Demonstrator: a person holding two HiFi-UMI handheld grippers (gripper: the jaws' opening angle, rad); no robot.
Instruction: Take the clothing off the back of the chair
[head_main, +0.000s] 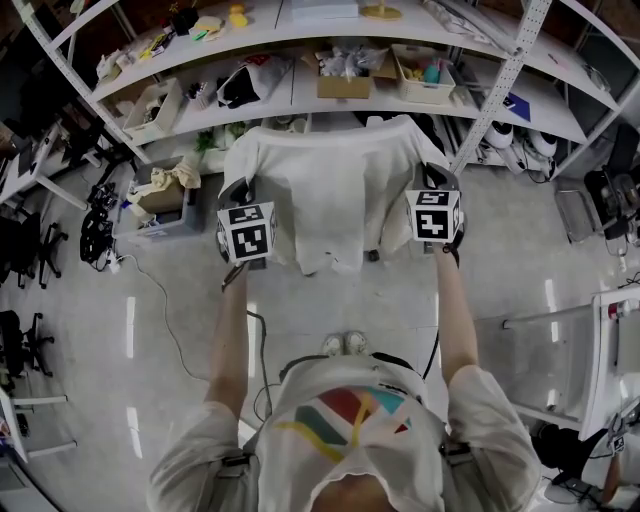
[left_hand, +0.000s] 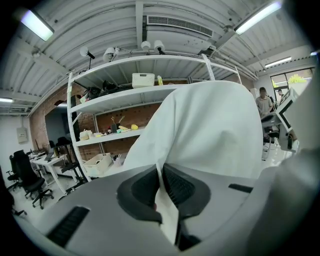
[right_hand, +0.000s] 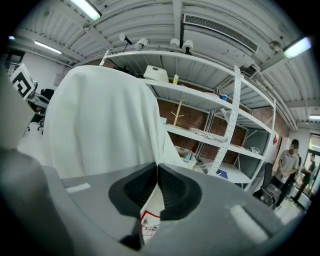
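Note:
A white shirt (head_main: 335, 190) hangs draped over the back of a chair, which it hides almost wholly. My left gripper (head_main: 240, 195) is shut on the shirt's left edge; in the left gripper view the white cloth (left_hand: 210, 130) runs down into the pinch between the dark pads (left_hand: 180, 187). My right gripper (head_main: 432, 185) is shut on the shirt's right edge; in the right gripper view the cloth (right_hand: 100, 125) is squeezed between the pads (right_hand: 172, 187), with a small label (right_hand: 149, 222) showing below them.
A white shelving rack (head_main: 300, 85) with boxes and bins stands right behind the chair. A cardboard box (head_main: 160, 195) and cables lie on the floor at the left. A wire basket (head_main: 578, 212) and a white table (head_main: 620, 340) stand at the right. A person (right_hand: 286, 167) stands far right.

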